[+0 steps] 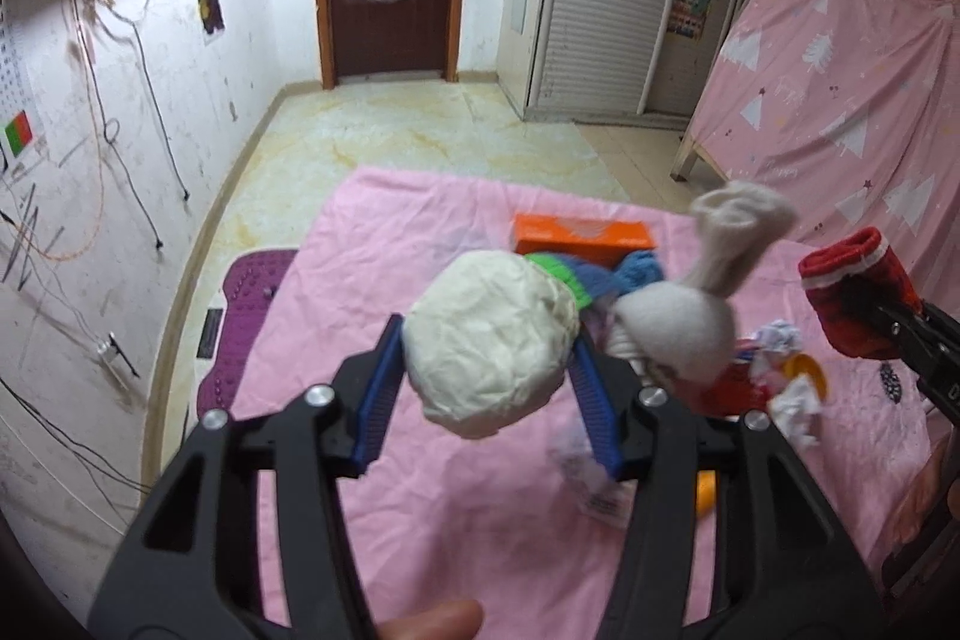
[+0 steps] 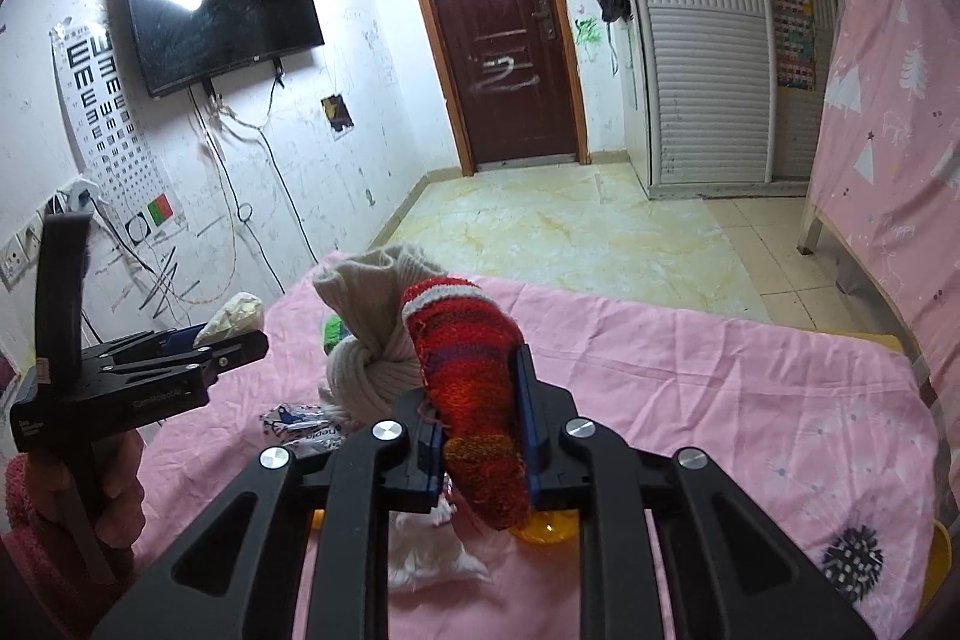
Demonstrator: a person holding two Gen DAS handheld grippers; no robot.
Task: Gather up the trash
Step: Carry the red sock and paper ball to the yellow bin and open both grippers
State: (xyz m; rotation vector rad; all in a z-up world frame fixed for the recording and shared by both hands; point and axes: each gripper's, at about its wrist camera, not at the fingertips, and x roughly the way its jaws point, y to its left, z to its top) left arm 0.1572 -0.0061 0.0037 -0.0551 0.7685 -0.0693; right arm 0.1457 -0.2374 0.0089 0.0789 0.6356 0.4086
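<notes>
The crumpled paper ball point(image 1: 489, 343) is sitting pinched between the blue pads of the left gripper point(image 1: 480, 376), raised above the pink sheet point(image 1: 372, 232); it is roundish, its slightly longer axis running from 10 to 4 o'clock in the left wrist view. From the right wrist view the same ball point(image 2: 237, 316) is showing at 9 o'clock, poking out past the left gripper point(image 2: 198, 340). The right gripper point(image 2: 477, 430) is squeezing a red striped sock point(image 2: 474, 400), whose long axis is running from 11 to 5 o'clock, with the white-banded cuff pointing up toward the door point(image 2: 504, 28) and the toe hanging down between the fingers. In the left wrist view that sock point(image 1: 858, 298) is hanging at 3 o'clock, clamped by the right gripper point(image 1: 900, 328). Just beside the ball, at 3 o'clock, a knotted white sock point(image 1: 690, 316) is lying on the sheet, partly covering a blue and green cloth point(image 1: 594, 274), and an orange box point(image 1: 582, 232) is resting behind them at 12 o'clock. Scraps of crumpled tissue point(image 1: 792, 400) and an orange lid point(image 1: 810, 376) are lying near the right gripper. A purple mat point(image 1: 240, 328) is lying on the floor at 9 o'clock.
</notes>
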